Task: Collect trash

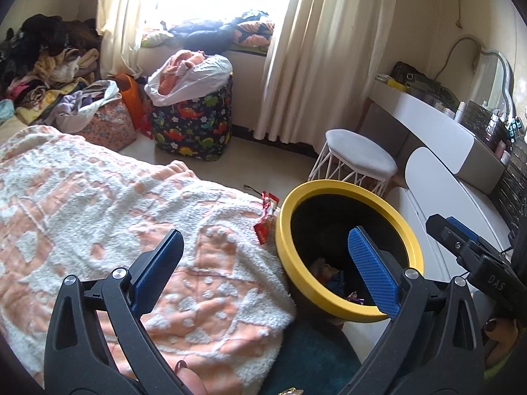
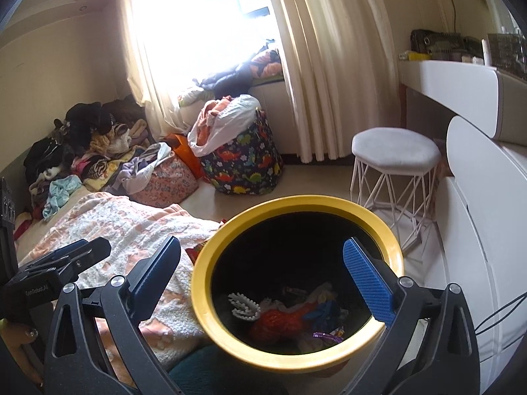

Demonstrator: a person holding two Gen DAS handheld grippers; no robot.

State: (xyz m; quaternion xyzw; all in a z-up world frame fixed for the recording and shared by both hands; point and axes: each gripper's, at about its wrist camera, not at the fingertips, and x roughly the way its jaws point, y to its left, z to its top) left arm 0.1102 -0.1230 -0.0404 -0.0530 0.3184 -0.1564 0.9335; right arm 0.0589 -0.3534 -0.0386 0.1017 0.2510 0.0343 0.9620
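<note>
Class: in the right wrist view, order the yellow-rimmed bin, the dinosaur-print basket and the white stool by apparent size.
1. yellow-rimmed bin, nearest the camera, so enlarged.
2 and 3. dinosaur-print basket and white stool look alike; no ranking.

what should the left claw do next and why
Probably move the left claw forward to the red wrapper and close on it. Both claws are open and empty, the right claw hangs over the yellow-rimmed bin that already holds trash, and the wrapper lies on the blanket edge just beside the bin, nearer the left claw.
</note>
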